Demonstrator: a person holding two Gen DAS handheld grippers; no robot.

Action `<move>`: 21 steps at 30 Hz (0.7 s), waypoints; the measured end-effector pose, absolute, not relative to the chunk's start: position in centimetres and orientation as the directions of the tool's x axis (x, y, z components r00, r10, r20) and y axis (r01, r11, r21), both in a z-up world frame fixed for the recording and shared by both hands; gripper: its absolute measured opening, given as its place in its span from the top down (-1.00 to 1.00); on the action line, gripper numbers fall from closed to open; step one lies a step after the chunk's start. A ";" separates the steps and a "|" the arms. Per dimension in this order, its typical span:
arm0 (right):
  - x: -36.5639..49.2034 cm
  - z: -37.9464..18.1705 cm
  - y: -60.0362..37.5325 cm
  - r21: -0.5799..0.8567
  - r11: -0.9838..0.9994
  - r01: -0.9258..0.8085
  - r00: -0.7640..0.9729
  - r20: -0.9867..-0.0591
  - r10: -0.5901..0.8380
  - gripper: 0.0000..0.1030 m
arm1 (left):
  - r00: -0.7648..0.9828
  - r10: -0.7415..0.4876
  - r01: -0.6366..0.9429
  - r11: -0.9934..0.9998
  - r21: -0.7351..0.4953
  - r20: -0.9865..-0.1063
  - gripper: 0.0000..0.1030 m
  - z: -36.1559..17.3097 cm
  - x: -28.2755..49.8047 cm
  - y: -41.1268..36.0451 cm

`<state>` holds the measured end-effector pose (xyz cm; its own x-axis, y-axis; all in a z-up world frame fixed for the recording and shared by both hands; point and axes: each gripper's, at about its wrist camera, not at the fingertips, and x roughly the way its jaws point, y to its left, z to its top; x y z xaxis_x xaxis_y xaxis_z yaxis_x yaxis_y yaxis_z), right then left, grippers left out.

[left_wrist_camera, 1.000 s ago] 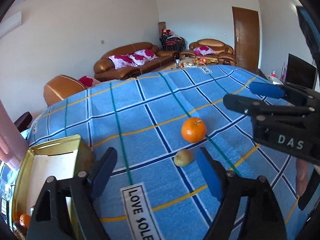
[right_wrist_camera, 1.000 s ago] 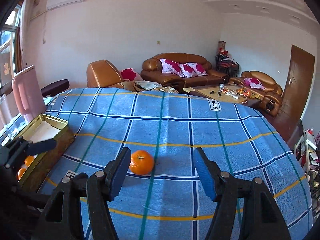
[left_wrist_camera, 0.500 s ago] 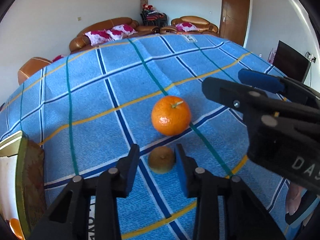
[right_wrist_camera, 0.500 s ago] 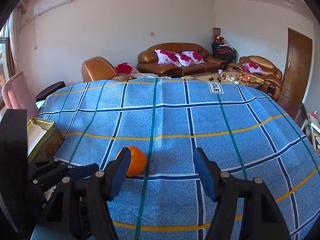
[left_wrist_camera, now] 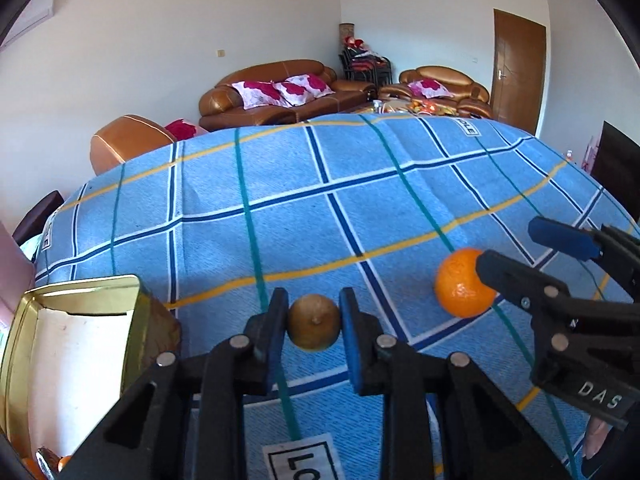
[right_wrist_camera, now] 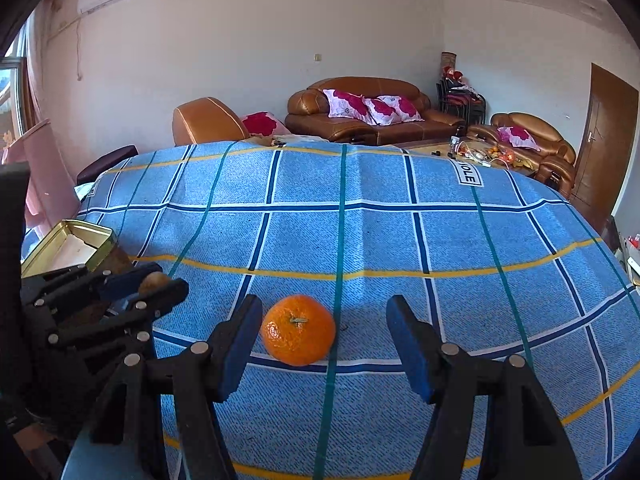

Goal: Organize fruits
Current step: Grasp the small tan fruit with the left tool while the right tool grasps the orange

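My left gripper is shut on a small brownish-yellow fruit and holds it a little above the blue checked cloth. The held fruit also shows in the right wrist view. An orange tangerine sits on the cloth between the open fingers of my right gripper, close to the left finger. The tangerine also shows in the left wrist view, partly behind the right gripper. A gold tin box stands open at the left, with orange fruit at its near end.
The blue checked cloth covers the whole table. The gold tin sits at the table's left edge, with a pink object behind it. Brown sofas and a door lie beyond the table.
My left gripper closed on the small fruit, lifted it and swung left toward the tin. My right gripper moved in so the tangerine lies between its open fingers.
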<state>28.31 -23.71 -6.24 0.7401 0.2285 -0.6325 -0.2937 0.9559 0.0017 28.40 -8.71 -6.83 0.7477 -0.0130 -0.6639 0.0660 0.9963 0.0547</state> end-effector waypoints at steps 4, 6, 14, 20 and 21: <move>29.0 -7.3 -22.8 0.005 0.952 -0.307 0.714 -0.660 0.234 -0.28 | 0.763 0.012 0.049 0.996 0.076 -0.646 0.47 -6.6 28.6 -8.4; 29.3 -7.6 -22.6 0.010 0.948 -0.318 0.696 -0.676 0.241 -0.28 | 0.764 0.013 0.041 0.997 0.069 -0.645 0.47 -6.5 28.8 -8.2; 30.4 -8.8 -21.7 0.025 0.934 -0.355 0.628 -0.734 0.258 -0.11 | 0.753 0.005 0.014 1.000 0.023 -0.658 0.47 -6.6 29.2 -7.2; 30.4 -8.9 -22.2 0.068 0.930 -0.362 0.610 -0.737 0.292 0.05 | 0.762 -0.001 0.015 1.000 0.016 -0.648 0.47 -6.5 28.8 -7.2; 30.3 -8.8 -22.2 0.068 0.929 -0.364 0.613 -0.733 0.294 0.05 | 0.765 -0.001 0.014 1.000 0.015 -0.644 0.47 -6.5 28.7 -7.2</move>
<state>30.33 -22.24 -8.80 0.6131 0.2938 -0.7334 -0.3640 0.9289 0.0678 28.75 -7.17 -6.47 0.7653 -0.0008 -0.6437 0.0138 0.9998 0.0151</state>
